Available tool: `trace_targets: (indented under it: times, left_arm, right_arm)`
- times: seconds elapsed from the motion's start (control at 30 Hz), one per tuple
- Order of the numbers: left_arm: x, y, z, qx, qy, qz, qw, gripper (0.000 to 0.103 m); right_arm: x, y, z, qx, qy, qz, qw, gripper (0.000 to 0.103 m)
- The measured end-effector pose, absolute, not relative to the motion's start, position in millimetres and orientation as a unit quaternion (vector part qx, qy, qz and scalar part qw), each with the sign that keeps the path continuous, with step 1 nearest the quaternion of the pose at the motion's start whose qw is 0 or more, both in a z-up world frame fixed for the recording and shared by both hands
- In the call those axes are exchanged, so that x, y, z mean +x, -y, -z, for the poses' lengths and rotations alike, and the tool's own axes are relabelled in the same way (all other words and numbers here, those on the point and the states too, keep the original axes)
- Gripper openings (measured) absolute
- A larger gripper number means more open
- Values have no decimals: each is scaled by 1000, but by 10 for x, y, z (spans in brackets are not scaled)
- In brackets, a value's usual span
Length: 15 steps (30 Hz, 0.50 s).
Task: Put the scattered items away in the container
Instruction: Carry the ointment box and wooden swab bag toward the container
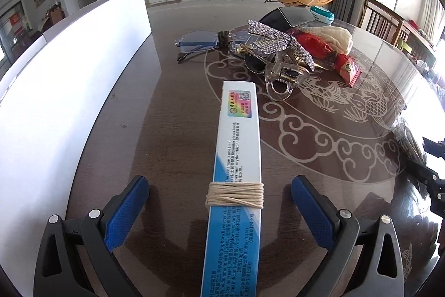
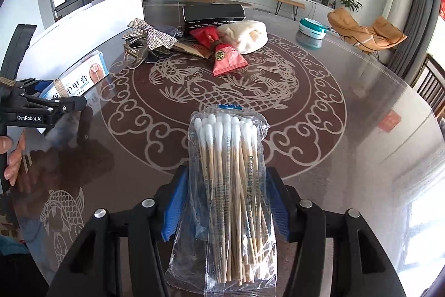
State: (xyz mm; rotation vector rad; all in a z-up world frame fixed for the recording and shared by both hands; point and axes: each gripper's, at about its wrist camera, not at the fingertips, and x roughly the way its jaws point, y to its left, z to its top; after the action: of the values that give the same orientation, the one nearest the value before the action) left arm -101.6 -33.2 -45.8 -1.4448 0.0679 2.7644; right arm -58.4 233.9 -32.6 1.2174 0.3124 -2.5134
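The big white container (image 1: 83, 52) stands at the left of the round surface (image 1: 319, 157). A pile (image 2: 194, 41) of things is not put away yet. The left gripper (image 1: 219, 213) points down with fingers wide, not pressing the long box (image 1: 236, 157) between them. The right gripper (image 2: 226, 210) tips down too, its fingers squeezing a bag of cotton swabs (image 2: 228, 171).
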Motion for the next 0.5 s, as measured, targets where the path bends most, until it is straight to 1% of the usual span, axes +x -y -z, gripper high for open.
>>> trace_targets:
  times: [0.07,0.2,0.27,0.4,0.47,0.5]
  left_arm:
    - [-1030,348,463,-465,-17,-885,14,103]
    - [-1037,348,484,-464,-17,-886,15,103]
    - [-1017,337,489,-463,-17,-886,15,103]
    - [-1018,335,489,-464,-17,-886,15,103]
    - [-1015,336,488,-464,-16,-886,15,103]
    - [-1016,333,488,-464,-16,-886,15,103]
  right_arm:
    - [-617,-2380,330,427,-100,884,158,72]
    - [-685,-2395,373,436,-85,883,150,81]
    - [-721,-2400,397,443,-78,881,146,89]
    - [-733,-2389,418,448,-78,879,143,96]
    - [-748,-2375,434,454,-80,876,145,103]
    - [-752,-2371,440,455,-80,875,146,103]
